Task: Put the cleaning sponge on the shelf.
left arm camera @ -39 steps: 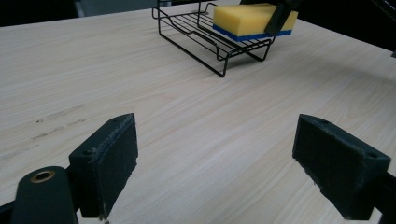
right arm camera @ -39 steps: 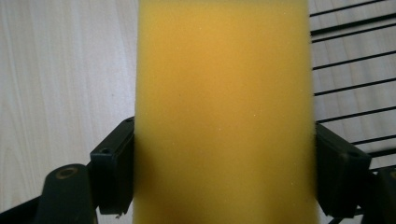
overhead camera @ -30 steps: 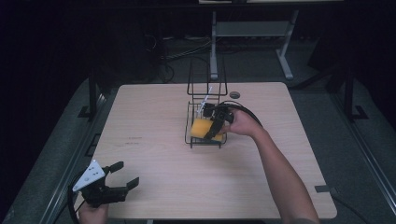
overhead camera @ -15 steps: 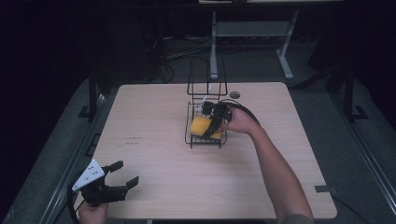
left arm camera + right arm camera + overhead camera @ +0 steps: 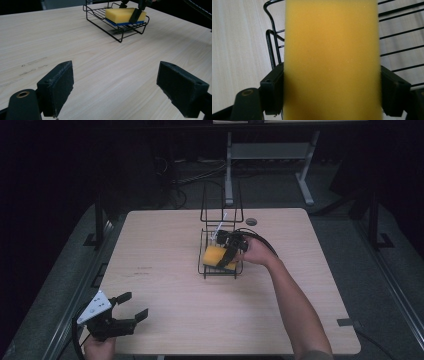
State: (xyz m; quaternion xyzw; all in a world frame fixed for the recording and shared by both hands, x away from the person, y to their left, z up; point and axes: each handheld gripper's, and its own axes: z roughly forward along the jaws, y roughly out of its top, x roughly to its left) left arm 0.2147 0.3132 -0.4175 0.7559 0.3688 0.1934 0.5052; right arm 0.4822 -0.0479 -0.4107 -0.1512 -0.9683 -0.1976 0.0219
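Yellow sponge [image 5: 332, 60] pinched by your right gripper [image 5: 229, 254] in rack [image 5: 206, 268]; left gripper [image 5: 131, 311] spread, idle. Next: release or lift, can't judge.

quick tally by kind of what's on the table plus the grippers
sponge (yellow, blue underside): 1
black wire rack: 1
small dark round disc near the table's far edge: 1
grippers: 2, the left gripper and the right gripper
total: 5
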